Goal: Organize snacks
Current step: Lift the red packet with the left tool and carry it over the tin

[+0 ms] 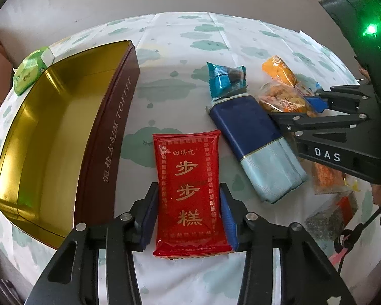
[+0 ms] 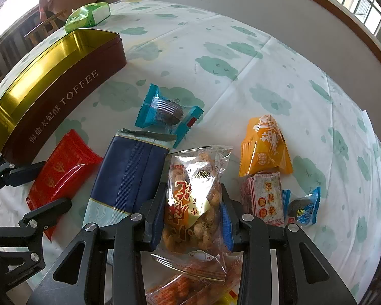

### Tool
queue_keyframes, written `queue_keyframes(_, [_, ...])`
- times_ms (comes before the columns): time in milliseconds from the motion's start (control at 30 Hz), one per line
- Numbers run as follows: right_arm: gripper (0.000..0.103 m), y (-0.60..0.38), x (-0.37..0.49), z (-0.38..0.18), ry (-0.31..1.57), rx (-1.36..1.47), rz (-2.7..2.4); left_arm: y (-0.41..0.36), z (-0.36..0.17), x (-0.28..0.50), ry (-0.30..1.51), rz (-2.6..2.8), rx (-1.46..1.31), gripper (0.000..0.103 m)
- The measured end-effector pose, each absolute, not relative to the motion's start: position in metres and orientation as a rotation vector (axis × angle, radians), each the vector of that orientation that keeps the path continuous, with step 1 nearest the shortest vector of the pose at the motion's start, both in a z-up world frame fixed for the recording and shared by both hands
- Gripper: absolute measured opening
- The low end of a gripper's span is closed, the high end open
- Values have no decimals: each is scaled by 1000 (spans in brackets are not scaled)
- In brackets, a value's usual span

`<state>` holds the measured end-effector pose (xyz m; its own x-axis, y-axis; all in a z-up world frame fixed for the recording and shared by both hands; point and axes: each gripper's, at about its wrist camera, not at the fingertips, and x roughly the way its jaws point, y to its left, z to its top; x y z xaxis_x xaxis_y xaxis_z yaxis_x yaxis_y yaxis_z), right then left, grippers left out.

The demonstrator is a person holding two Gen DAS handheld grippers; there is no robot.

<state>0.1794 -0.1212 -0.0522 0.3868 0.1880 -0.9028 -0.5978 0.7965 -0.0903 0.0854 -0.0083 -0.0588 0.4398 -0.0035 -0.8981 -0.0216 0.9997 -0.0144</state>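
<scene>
A red snack packet (image 1: 189, 178) with gold characters lies on the tablecloth, and my left gripper (image 1: 189, 203) is shut on its long sides. The squeeze bows the red packet (image 2: 63, 167) in the right wrist view. An open brown toffee tin (image 1: 109, 132) with a gold inside stands just left of it. My right gripper (image 2: 193, 211) is shut on a clear bag of fried snacks (image 2: 193, 193), right of a dark blue and pale blue pack (image 2: 129, 175). From the left wrist view, the right gripper (image 1: 315, 104) reaches in at the right over that clear bag (image 1: 282, 99).
A teal-wrapped cake (image 2: 167, 109) lies beyond the blue pack. An orange packet (image 2: 264, 147), a red-and-white sesame packet (image 2: 263, 198) and a small blue-wrapped sweet (image 2: 303, 209) lie to the right. A green tissue pack (image 2: 88, 16) sits behind the tin (image 2: 63, 99). More orange packets lie under my right gripper.
</scene>
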Motion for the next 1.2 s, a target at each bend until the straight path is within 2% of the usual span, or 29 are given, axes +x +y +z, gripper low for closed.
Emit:
queue_keyframes(300, [38,-122,179,-52,1066,-425,523,-11,-51,75,1133,-45,-22,40])
queue_keyframes(700, [38,-123,180,-53,1072,-420,517,0,-8,57,1074,-65,-49,40])
queue_keyframes(1200, [38,-122,180,-53,1074,-428,503,79,16,60,1020,102,-87,40])
